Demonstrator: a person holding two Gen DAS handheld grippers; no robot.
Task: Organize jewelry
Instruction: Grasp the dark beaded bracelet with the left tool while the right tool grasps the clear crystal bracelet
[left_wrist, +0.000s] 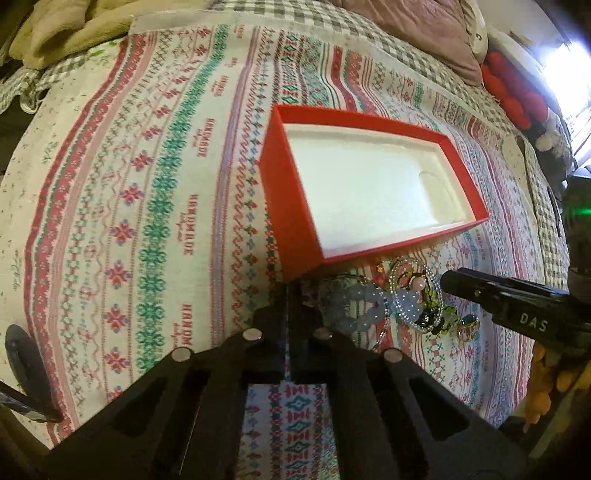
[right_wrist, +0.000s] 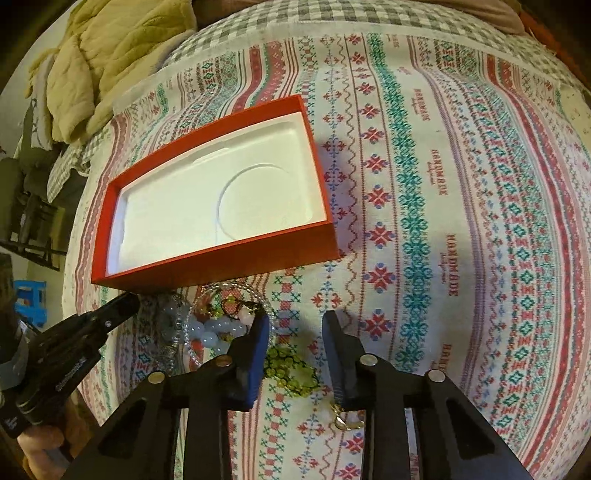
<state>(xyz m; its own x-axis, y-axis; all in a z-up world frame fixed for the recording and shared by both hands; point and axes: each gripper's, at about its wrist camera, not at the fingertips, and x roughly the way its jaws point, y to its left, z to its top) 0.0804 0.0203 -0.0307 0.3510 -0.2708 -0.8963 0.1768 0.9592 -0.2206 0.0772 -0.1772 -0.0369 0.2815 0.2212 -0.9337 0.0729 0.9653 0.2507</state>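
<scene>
Red box (right_wrist: 218, 264) empty, jewelry (left_wrist: 402, 308) heaped on cloth (right_wrist: 461, 221) just before it; left gripper (left_wrist: 288, 295) clenched at heap's edge, right gripper (right_wrist: 295, 325) parted over green beads (right_wrist: 291, 373); nothing stowed yet.

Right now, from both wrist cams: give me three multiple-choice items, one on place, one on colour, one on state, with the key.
1. Where does the jewelry pile lie?
A. inside the box
B. on the cloth, outside the box, against its near wall
C. on the blanket

2. What colour are the outer walls of the box?
A. red
B. blue
C. black

3. How do the fingers of the left gripper stand?
A. wide open
B. closed together
C. clamped on the box wall

Key:
1 B, the beads rest on the patterned cloth beside the box's near wall.
2 A, the walls are red around a white insert.
3 B, the left wrist view shows the two fingers meeting, with no gap at the tips.
</scene>
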